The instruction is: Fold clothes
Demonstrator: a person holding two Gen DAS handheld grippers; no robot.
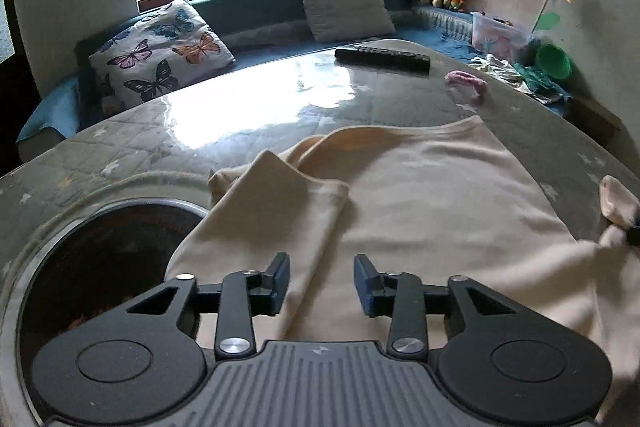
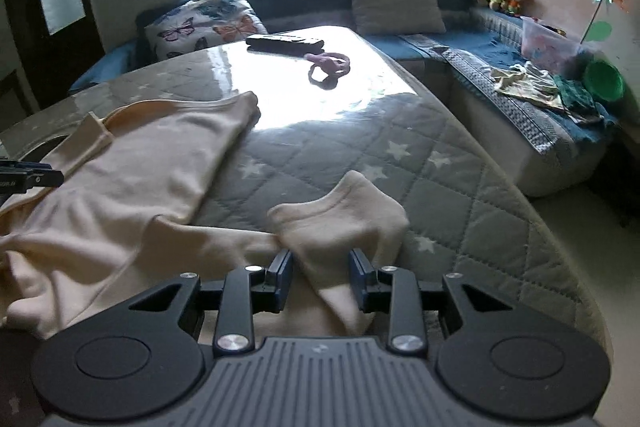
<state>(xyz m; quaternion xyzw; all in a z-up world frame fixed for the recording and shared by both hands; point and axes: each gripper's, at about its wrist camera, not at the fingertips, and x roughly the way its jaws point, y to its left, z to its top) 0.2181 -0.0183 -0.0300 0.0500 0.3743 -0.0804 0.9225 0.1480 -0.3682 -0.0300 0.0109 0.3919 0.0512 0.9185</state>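
A cream long-sleeved top lies spread on the glass-covered table. Its left sleeve is folded over the body. My left gripper is open just above the top near that sleeve, holding nothing. In the right wrist view the same top lies at the left and its right sleeve lies bunched on the table. My right gripper is open with the sleeve cloth between its jaws. The left gripper's tip shows at the left edge.
A black remote and a pink band lie at the table's far end. A dark round opening is in the table at the left. A blue sofa with pillows, toys, a clear box and a green bowl wraps around behind and to the right.
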